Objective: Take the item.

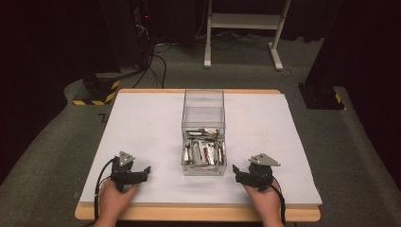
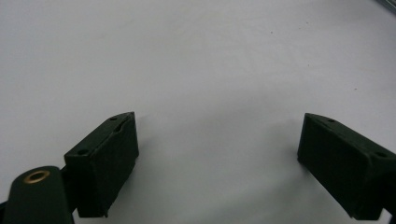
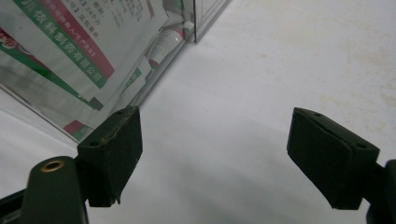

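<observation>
A clear plastic box [image 1: 203, 113] stands in the middle of the white table [image 1: 142, 123], and several red, green and white sachets [image 1: 203, 151] lie in its near half. My left gripper [image 1: 144, 173] rests on the table near the front edge, left of the box, open with nothing between its jaws [image 2: 217, 154]. My right gripper [image 1: 237, 173] rests right of the box, also open and empty [image 3: 212, 154]. In the right gripper view the box wall [image 3: 154, 88] with printed sachets [image 3: 70, 51] behind it sits just beyond the left fingertip.
Beyond the table's far edge are a white stand frame [image 1: 243, 28], cables [image 1: 156, 66] on the grey floor and two black bases with yellow-black tape [image 1: 97, 92]. Bare white table surface lies on both sides of the box.
</observation>
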`<state>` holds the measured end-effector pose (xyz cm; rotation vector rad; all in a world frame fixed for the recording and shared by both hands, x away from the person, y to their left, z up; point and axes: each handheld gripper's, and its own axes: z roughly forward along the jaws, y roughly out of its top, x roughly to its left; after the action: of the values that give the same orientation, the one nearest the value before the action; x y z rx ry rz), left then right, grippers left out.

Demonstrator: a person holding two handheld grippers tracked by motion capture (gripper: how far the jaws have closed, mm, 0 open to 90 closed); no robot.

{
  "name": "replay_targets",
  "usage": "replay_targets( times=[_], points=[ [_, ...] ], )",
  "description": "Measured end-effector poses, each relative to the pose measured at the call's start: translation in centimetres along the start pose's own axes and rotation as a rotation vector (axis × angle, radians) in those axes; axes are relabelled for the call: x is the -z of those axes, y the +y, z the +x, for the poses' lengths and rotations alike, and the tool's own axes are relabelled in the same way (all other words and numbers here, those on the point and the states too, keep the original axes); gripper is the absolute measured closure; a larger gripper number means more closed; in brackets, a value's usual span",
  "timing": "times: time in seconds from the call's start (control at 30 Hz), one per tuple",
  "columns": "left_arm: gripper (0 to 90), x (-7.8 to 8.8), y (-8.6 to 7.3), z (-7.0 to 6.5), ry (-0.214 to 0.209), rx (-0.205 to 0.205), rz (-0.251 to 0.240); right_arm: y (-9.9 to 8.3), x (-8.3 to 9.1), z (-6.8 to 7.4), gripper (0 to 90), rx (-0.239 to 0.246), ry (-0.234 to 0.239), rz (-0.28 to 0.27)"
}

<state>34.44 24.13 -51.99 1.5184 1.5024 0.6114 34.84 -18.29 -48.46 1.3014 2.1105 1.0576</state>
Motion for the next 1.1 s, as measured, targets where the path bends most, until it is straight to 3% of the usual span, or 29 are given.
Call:
replay_targets(
  times=[0.5,0.9,1.1],
  points=[
    [12.4,0.0,0.0,0.0,0.000,0.003,-0.002,0.2,0.5,0.1,18.5,0.021,0.028,-0.039],
    [12.4,0.0,0.0,0.0,0.000,-0.004,0.002,0.9,1.9,0.1,21.6,0.017,0.040,-0.082],
    [12.4,0.0,0.0,0.0,0.000,-0.004,0.002,1.5,2.8,0.4,21.0,0.038,0.032,-0.104]
  ],
)
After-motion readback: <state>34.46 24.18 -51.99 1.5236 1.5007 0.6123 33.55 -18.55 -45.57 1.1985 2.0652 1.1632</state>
